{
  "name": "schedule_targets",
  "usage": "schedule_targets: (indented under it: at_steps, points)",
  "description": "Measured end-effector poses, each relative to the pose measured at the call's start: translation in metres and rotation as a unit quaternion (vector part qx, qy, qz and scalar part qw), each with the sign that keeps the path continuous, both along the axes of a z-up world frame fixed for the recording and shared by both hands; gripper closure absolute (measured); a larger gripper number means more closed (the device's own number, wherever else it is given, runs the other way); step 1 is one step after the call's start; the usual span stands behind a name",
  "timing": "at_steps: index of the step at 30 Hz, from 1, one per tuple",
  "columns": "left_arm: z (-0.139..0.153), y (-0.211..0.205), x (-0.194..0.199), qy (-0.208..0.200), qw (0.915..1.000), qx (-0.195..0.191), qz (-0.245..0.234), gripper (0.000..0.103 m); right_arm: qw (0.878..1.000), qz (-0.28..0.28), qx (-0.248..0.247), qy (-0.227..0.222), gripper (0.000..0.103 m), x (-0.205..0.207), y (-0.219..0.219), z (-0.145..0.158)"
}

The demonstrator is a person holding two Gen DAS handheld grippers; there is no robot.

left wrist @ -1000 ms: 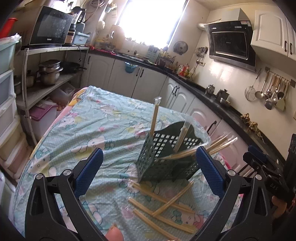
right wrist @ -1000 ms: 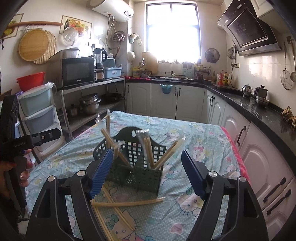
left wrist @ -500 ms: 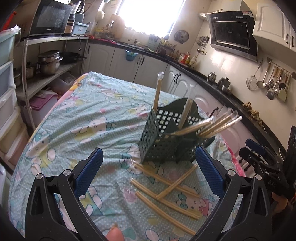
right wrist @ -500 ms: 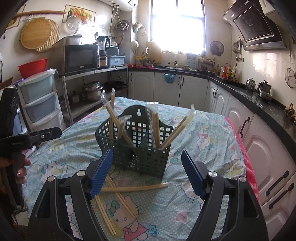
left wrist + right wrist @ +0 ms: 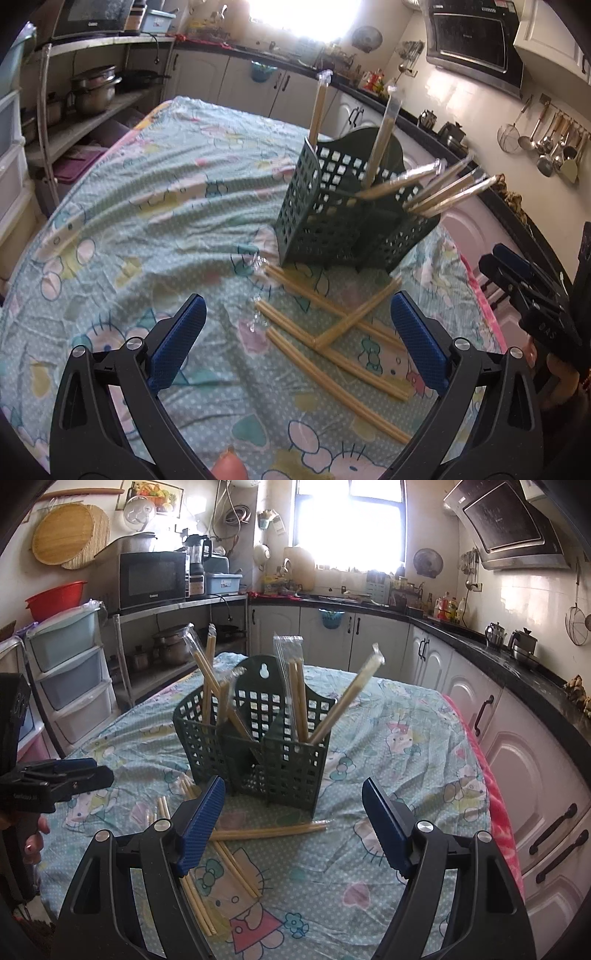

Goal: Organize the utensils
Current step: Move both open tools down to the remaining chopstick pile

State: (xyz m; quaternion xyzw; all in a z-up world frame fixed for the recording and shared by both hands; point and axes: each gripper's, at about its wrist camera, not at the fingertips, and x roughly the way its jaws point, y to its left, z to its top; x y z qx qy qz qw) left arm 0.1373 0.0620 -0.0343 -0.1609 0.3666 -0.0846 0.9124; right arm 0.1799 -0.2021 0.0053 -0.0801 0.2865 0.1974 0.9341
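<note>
left gripper and right gripper gape wide, empty — wrapped chopsticks lie before the green holder.

1. Table's covered with a light blue cartoon-cat tablecloth, pretty wrinkled on the left side.
2. A dark green perforated utensil basket stands upright around the middle of it.
3. Loose wrapped chopstick pairs lie criss-crossed flat on the cloth, just near-side of the basket.
</note>
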Motion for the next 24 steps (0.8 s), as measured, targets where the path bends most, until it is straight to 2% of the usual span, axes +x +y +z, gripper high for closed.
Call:
schedule_targets:
  at_steps: [10,12,18,24]
  points:
    - [-0.029,-0.008,-0.001,0.052,0.9983,-0.019,-0.018,0.012,1.000,-0.011,-0.011,0.019,0.029,0.006,-0.006,-0.017]
    - [-0.033,-0.009,-0.001,0.060,0.9977,-0.023,-0.022,0.023,0.999,-0.017,-0.012,0.025,0.029,0.009,-0.008,-0.021]
    - [-0.046,-0.009,0.003,0.091,0.9941,-0.051,-0.028,0.043,0.999,-0.029,-0.009,0.040,0.029,0.018,-0.015,-0.031]
    - [-0.057,-0.005,0.014,0.113,0.9911,-0.068,-0.015,0.045,0.998,-0.031,-0.012,0.060,0.029,0.028,-0.015,-0.045]
